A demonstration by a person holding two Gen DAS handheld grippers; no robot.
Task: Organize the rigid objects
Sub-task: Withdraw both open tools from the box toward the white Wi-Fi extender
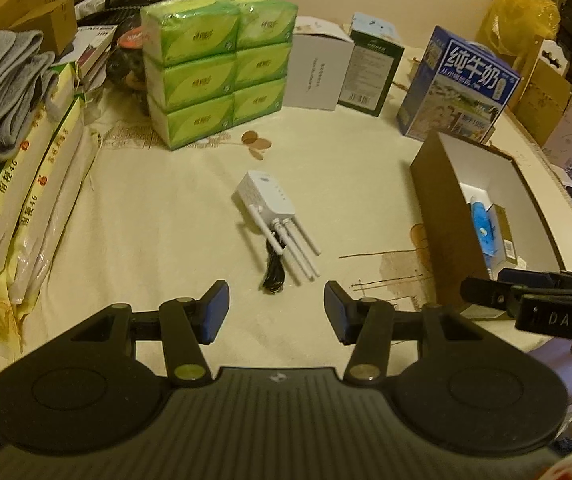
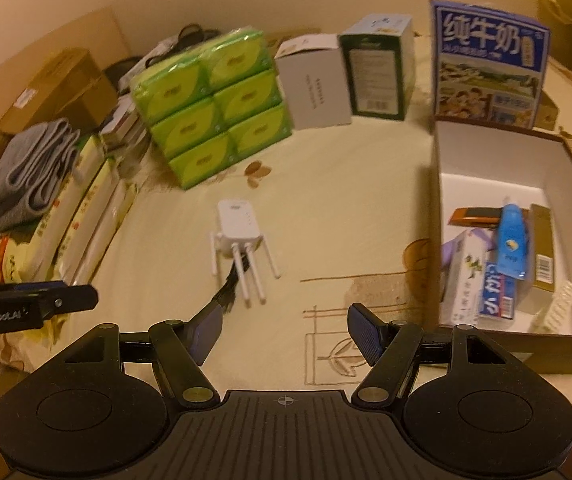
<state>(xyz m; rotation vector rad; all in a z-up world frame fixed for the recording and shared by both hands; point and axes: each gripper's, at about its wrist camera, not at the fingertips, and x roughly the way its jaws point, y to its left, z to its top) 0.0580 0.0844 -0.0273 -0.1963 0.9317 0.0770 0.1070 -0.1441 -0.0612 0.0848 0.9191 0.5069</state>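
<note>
Two handheld grippers hang above a table draped in a cream cloth with a brown line pattern, and neither grasps anything. The left gripper has its blue-padded fingers spread wide apart, released, aimed at a white plastic wifi repeater with four slim white antennas that lies flat on the cloth near the middle of the table. A bundled black cable lies beside the antennas on the near side, its end close to the gap between the left fingers. The right gripper is likewise released, its fingers parted over bare cloth, with the repeater ahead and to its left. To the right stands an open brown cardboard box with a white inside, resting on the table well apart from the repeater. Inside it lie a blue plastic tube, an orange and black flat item, a pale lilac carton, a blue and red toothpaste box and a gold narrow box, crowded together at the near end. Behind the box stands a blue milk carton with Chinese print. At the back of the table sits a wrapped block of green tissue packs, with a white box and a dark green box just beside it. Folded grey towels rest on stacked flat boxes at the left edge.
</note>
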